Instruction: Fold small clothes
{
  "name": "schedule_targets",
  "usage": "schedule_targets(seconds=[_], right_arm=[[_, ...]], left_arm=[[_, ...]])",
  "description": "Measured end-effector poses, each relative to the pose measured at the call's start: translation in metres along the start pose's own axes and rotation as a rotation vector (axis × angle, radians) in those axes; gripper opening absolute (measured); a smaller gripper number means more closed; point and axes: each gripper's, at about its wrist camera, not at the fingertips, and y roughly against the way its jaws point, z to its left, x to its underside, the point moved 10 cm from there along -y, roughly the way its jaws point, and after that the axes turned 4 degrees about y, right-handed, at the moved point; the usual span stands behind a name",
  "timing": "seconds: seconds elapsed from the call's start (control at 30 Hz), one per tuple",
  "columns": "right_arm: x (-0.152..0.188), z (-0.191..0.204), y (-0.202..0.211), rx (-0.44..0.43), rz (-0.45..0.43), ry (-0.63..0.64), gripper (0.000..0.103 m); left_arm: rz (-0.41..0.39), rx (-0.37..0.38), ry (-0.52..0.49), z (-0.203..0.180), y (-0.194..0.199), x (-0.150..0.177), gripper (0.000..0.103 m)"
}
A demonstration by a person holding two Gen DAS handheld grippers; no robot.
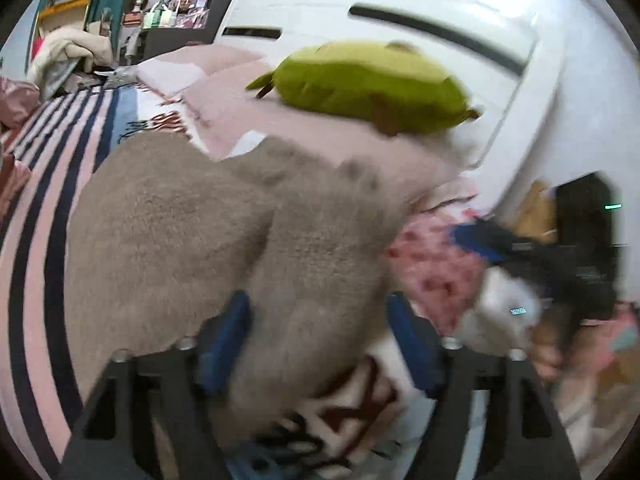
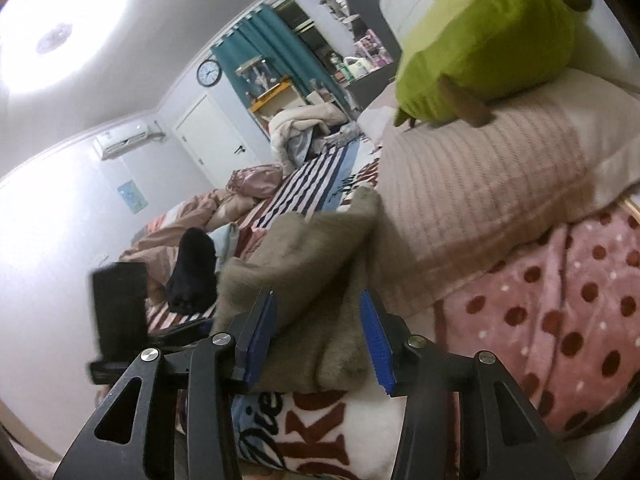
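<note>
Left wrist view: showing the left gripper (image 1: 318, 344) at bottom centre, jaws standing apart with blue pads (image 1: 224, 348) on either side of a fuzzy taupe garment (image 1: 208, 240), fabric bulging between them and spilling over the left pad; motion blur making it impossible to tell whether the pads are pressing on the cloth. Lying across the middle of the frame on the bed, over a striped pink, white and navy blanket (image 1: 36, 216) at left and a lettered fleece blanket (image 1: 348, 408) at bottom. Sitting in the upper centre, a green plush pillow (image 1: 360, 84) resting on a pale pink pillow (image 1: 256, 112), with a white headboard (image 1: 400, 8) behind. Blurring at right, a pink polka-dot blanket (image 1: 432, 264). Right wrist view: showing the right gripper (image 2: 318, 340) at bottom centre, spread open, blue pads (image 2: 260, 340) flanking the near end of the folded taupe garment (image 2: 304, 280) without clamping it. Resting just left of the pale pink pillow (image 2: 480, 200), touching its edge, with the green plush pillow (image 2: 488, 40) on top at upper right. Lying at left centre, a black sock (image 2: 192, 272), well apart from the polka-dot blanket (image 2: 560, 312) at lower right. Hanging on the far wall at upper left, a round clock (image 2: 209, 73).
</note>
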Motion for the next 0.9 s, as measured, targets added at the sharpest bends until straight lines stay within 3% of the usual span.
schedule_targets(seconds=[0.1, 0.23, 0.27, 0.33, 0.37, 0.4, 0.43, 0.47, 0.57, 0.67, 0.73, 0.8, 0.83, 0.9], right_arm=[[-0.011, 0.023, -0.010, -0.017, 0.001, 0.074, 0.057], [-0.024, 0.065, -0.040, -0.091, 0.026, 0.170, 0.069], [-0.022, 0.074, -0.052, -0.096, 0.049, 0.190, 0.079], [-0.012, 0.081, -0.086, -0.063, 0.121, 0.227, 0.083], [-0.004, 0.077, -0.106, -0.006, 0.168, 0.248, 0.082], [0.003, 0.072, -0.115, 0.051, 0.192, 0.269, 0.073], [0.008, 0.065, -0.119, 0.108, 0.196, 0.300, 0.057], [0.014, 0.051, -0.120, 0.200, 0.200, 0.346, 0.023], [0.035, 0.015, -0.103, 0.216, 0.234, 0.245, 0.020], [0.044, -0.001, -0.085, 0.214, 0.220, 0.163, 0.019], [0.043, -0.002, -0.082, 0.245, 0.215, 0.166, 0.027], [0.039, -0.002, -0.079, 0.314, 0.216, 0.219, 0.051], [0.037, -0.002, -0.079, 0.351, 0.229, 0.252, 0.058], [0.033, -0.012, -0.080, 0.395, 0.244, 0.275, 0.085]], left_arm=[[-0.060, -0.010, 0.027, 0.000, 0.030, -0.002, 0.079], [-0.131, -0.075, 0.094, 0.030, 0.067, -0.001, 0.079], [-0.144, -0.082, 0.104, 0.036, 0.075, -0.001, 0.079], [-0.175, -0.100, 0.119, 0.046, 0.088, 0.001, 0.080], [-0.182, -0.116, 0.129, 0.052, 0.092, 0.002, 0.081], [-0.182, -0.139, 0.138, 0.060, 0.095, 0.003, 0.082], [-0.179, -0.159, 0.144, 0.066, 0.094, 0.005, 0.082], [-0.172, -0.179, 0.150, 0.074, 0.094, 0.008, 0.082], [-0.150, -0.182, 0.186, 0.097, 0.085, 0.015, 0.088], [-0.086, -0.109, 0.265, 0.120, 0.055, 0.021, 0.092], [-0.040, -0.041, 0.337, 0.133, 0.028, 0.017, 0.092], [-0.015, -0.002, 0.374, 0.143, 0.008, 0.011, 0.093], [-0.003, 0.018, 0.381, 0.146, -0.002, 0.007, 0.093], [0.012, 0.075, 0.412, 0.149, -0.015, 0.002, 0.093]])
